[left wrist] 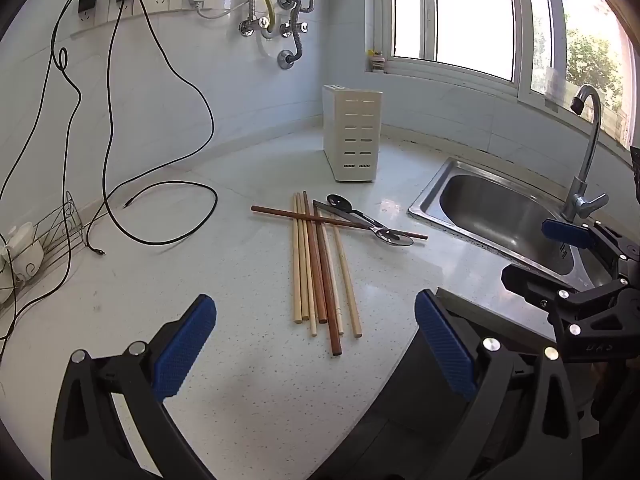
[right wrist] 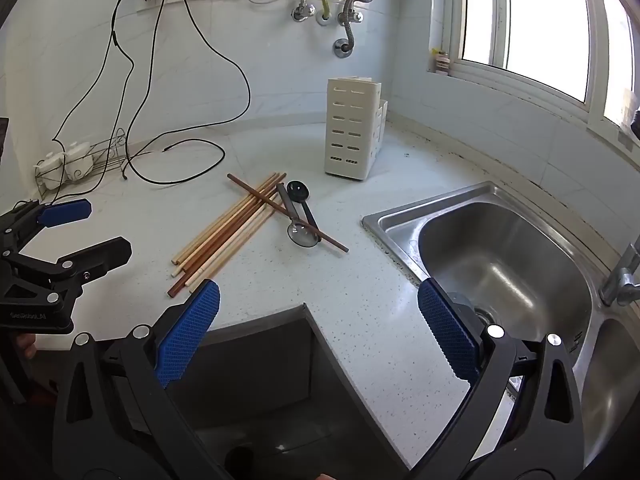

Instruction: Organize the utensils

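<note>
Several wooden chopsticks (left wrist: 320,268), light and dark brown, lie in a loose bundle on the white speckled counter, with one dark chopstick (left wrist: 336,222) lying across them. Two dark spoons (left wrist: 360,218) lie at the bundle's far right end. A cream slotted utensil holder (left wrist: 352,134) stands upright behind them. My left gripper (left wrist: 316,344) is open and empty, just short of the chopsticks' near ends. My right gripper (right wrist: 320,328) is open and empty over the counter's front edge, right of the chopsticks (right wrist: 224,232); the spoons (right wrist: 300,216) and the holder (right wrist: 352,132) lie beyond it.
A steel sink (left wrist: 508,220) with a tap (left wrist: 588,160) sits right of the utensils. Black cables (left wrist: 160,200) trail over the counter at the left, next to a wire rack with white crockery (left wrist: 24,252). The counter has an inward corner at the front (right wrist: 308,320).
</note>
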A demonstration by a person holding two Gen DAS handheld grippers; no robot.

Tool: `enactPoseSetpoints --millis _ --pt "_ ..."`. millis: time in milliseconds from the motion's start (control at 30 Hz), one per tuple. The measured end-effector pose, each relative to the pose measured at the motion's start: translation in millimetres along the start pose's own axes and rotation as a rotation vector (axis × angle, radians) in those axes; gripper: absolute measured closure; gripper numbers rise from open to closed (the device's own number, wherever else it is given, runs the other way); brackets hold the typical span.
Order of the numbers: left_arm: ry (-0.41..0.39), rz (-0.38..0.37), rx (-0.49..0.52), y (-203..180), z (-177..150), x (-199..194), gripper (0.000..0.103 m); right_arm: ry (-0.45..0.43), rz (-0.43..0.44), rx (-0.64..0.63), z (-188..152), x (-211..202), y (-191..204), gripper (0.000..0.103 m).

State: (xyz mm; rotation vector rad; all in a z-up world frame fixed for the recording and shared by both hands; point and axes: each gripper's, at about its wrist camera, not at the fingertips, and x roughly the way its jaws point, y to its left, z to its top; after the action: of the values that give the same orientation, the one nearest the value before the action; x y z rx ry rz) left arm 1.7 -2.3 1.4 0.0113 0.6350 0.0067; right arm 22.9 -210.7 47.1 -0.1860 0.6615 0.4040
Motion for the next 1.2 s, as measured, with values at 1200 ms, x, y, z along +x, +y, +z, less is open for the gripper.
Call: enactPoseSetpoints --millis 1200 --pt "-0.003 -0.004 -0.008 8.5 3.4 3.4 0.005 0.003 0.019 -0.004 5.8 3.5 -0.2 0.008"
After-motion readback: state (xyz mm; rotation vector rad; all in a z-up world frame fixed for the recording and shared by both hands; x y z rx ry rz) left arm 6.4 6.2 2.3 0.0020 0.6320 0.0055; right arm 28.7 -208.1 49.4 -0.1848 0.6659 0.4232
